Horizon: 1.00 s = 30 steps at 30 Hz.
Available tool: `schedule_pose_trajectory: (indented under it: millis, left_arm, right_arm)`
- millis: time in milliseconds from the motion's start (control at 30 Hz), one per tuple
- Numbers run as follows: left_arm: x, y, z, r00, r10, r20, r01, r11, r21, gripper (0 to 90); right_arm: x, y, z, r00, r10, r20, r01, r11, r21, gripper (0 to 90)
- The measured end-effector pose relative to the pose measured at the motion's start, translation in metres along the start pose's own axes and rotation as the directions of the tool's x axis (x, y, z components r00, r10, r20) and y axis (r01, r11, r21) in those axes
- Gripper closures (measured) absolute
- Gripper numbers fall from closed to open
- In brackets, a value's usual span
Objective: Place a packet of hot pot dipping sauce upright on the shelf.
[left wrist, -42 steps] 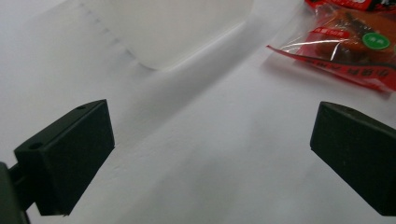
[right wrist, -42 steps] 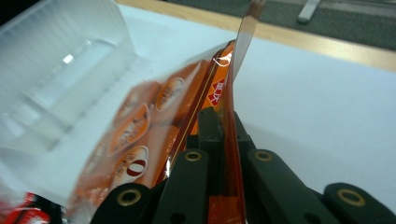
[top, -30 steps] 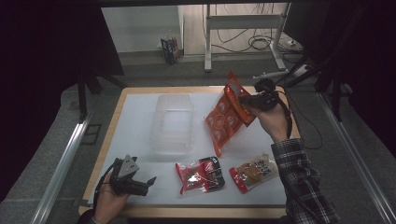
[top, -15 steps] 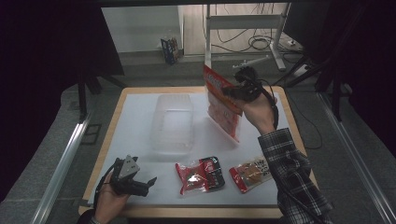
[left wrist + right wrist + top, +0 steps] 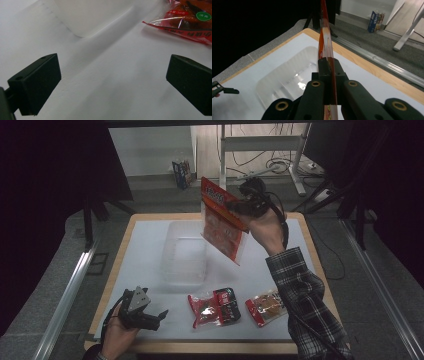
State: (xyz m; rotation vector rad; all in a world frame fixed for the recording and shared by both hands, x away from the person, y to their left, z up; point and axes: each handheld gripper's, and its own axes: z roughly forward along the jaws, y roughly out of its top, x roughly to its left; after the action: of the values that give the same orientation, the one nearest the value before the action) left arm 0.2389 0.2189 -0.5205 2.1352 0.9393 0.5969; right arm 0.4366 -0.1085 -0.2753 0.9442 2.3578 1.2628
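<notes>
The right claw point(image 5: 239, 204) is pinching the big red snack bag point(image 5: 223, 225) by its flat top seal, jaws pressed tight on the film, and the bag is hanging below it in the air, over the far right side of the clear tub point(image 5: 184, 254). I'm guessing it's light, crinkly and a bit slippery, so that stiff seal looks like the place to hold; squeezing the belly could crush what's inside. The left claw point(image 5: 150, 319) is sitting spread wide and empty, low over the table point(image 5: 140, 245), with a red and black pack point(image 5: 215, 306) just ahead of it and another small pack point(image 5: 265, 306) beyond that. Print on the bags is too small to read, except maybe "50" on the nearest pack's label.
</notes>
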Motion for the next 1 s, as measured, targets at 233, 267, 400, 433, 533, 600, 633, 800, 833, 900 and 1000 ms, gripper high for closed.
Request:
schedule_pose_trajectory:
  millis: [233, 267, 400, 433, 533, 600, 633, 800, 833, 900, 1000]
  left_arm:
    - [-0.001, 0.0, 0.001, 1.0, 0.008, -0.002, -0.008, 0.9999, 0.008, 0.0]
    - [-0.001, 0.0, 0.001, 1.0, 0.009, -0.004, -0.009, 0.9999, 0.008, 0.0]
    - [-0.002, 0.0, 0.001, 0.9999, 0.013, -0.005, -0.013, 0.9999, 0.011, 0.0]
    - [-0.002, 0.0, 0.001, 0.9999, 0.013, -0.005, -0.013, 0.9999, 0.011, 0.0]
    - [-0.002, 0.001, 0.001, 0.9999, 0.016, -0.003, -0.016, 0.9998, 0.015, 0.0]
    - [-0.002, 0.0, 0.002, 0.9999, 0.015, 0.0, -0.015, 0.9997, 0.018, 0.0]
    - [-0.003, 0.0, 0.002, 0.9997, 0.023, -0.003, -0.023, 0.9994, 0.026, 0.0]
    - [-0.003, 0.0, 0.003, 0.9997, 0.025, -0.006, -0.025, 0.9994, 0.024, 0.0]
    - [-0.003, 0.0, 0.003, 0.9997, 0.025, -0.006, -0.025, 0.9994, 0.023, 0.0]
    - [-0.003, 0.001, 0.002, 0.9996, 0.027, -0.007, -0.027, 0.9994, 0.022, 0.0]
    - [-0.003, 0.001, 0.003, 0.9995, 0.03, -0.006, -0.03, 0.9993, 0.023, 0.0]
  right_arm:
    - [0.014, 0.017, 0.013, 0.9997, -0.021, -0.009, 0.021, 1.0, -0.002, 88.9]
    - [0.015, 0.019, 0.016, 0.9997, -0.023, -0.011, 0.023, 1.0, -0.005, 88.9]
    - [0.023, 0.028, 0.027, 0.9997, -0.022, -0.013, 0.022, 1.0, -0.019, 88.9]
    - [0.023, 0.028, 0.027, 0.9997, -0.022, -0.013, 0.022, 1.0, -0.019, 88.9]
    - [0.027, 0.03, 0.036, 0.9996, -0.009, -0.028, 0.008, 0.999, -0.035, 88.9]
    - [0.029, 0.032, 0.042, 0.9992, 0.003, -0.04, -0.004, 0.999, -0.042, 88.9]
    - [0.033, 0.033, 0.048, 0.9991, 0.006, -0.043, -0.008, 0.999, -0.044, 88.9]
    - [0.044, 0.036, 0.062, 0.9991, -0.015, -0.04, 0.014, 0.999, -0.043, 88.9]
    - [0.047, 0.037, 0.065, 0.999, -0.016, -0.041, 0.014, 0.999, -0.04, 88.9]
    - [0.051, 0.039, 0.07, 0.999, -0.012, -0.044, 0.011, 0.999, -0.04, 88.9]
    - [0.057, 0.039, 0.079, 0.9985, -0.02, -0.05, 0.018, 0.999, -0.038, 88.9]
